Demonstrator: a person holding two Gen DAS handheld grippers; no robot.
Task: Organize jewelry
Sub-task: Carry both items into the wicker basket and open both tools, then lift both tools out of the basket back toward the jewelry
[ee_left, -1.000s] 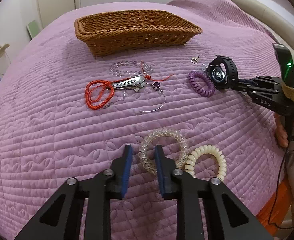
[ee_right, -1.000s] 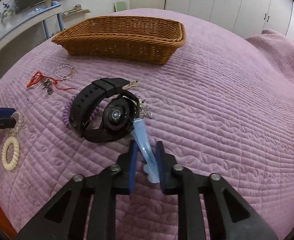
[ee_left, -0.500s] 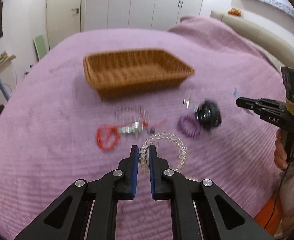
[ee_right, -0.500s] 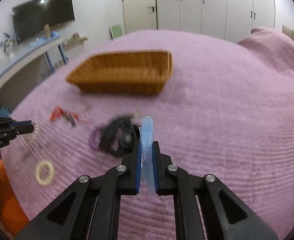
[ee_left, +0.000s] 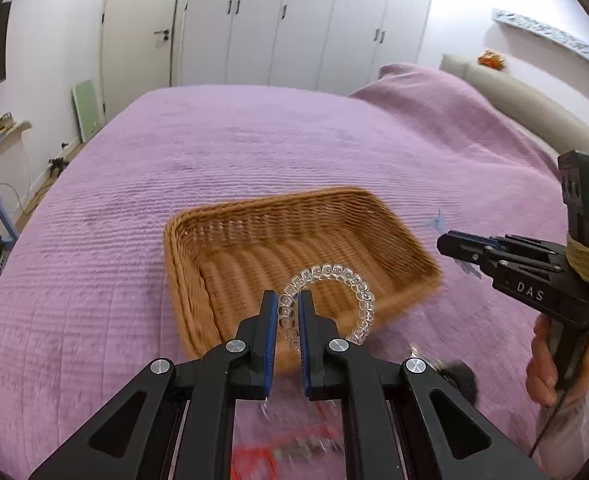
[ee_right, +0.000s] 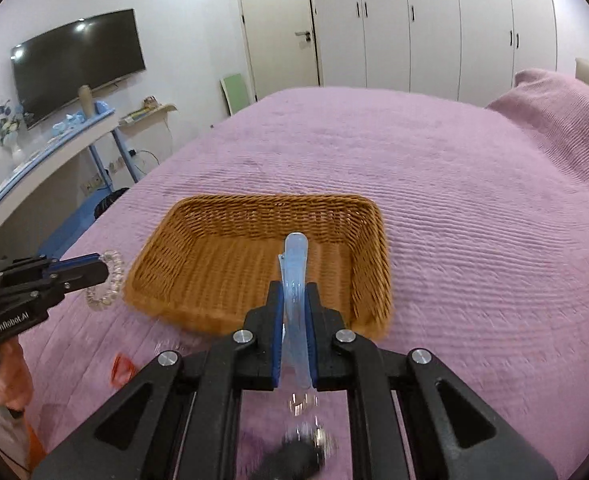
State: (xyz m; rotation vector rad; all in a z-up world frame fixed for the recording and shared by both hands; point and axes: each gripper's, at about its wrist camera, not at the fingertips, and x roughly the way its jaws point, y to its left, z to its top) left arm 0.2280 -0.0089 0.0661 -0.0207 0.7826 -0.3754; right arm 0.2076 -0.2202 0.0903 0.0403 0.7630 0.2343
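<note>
Holding, left gripper [ee_left: 285, 316]: jaws nearly closed, pads pinching one side of a clear beaded bracelet [ee_left: 346, 292]; the loop arcs out to the right of the fingers, lower centre of the left wrist view, in front of the basket's inside.
Holding, right gripper [ee_right: 294, 312]: jaws almost together, clamped on a pale blue hair clip [ee_right: 294, 272]; the clip stands upright between the pads, its tip over the basket's interior, centre of the right wrist view.
Basket [ee_left: 198, 280]: brown wicker, rectangular, resting on the purple quilted bedspread [ee_left: 94, 280]; centre of both views; no contents seen.
Cross view, left wrist: right gripper enters from the right edge, a hand [ee_left: 542, 368] on its handle at lower right.
Cross view, right wrist: left gripper with the bracelet sits at mid left, just beside the basket's left corner.
Remaining items: red blurred piece [ee_left: 254, 460] at the bottom edge, left wrist view; dark blurred object [ee_right: 294, 456] at bottom centre, right wrist view; identity unclear.
Background: white wardrobes [ee_right: 434, 24], wall-mounted TV [ee_right: 78, 60] upper left.
</note>
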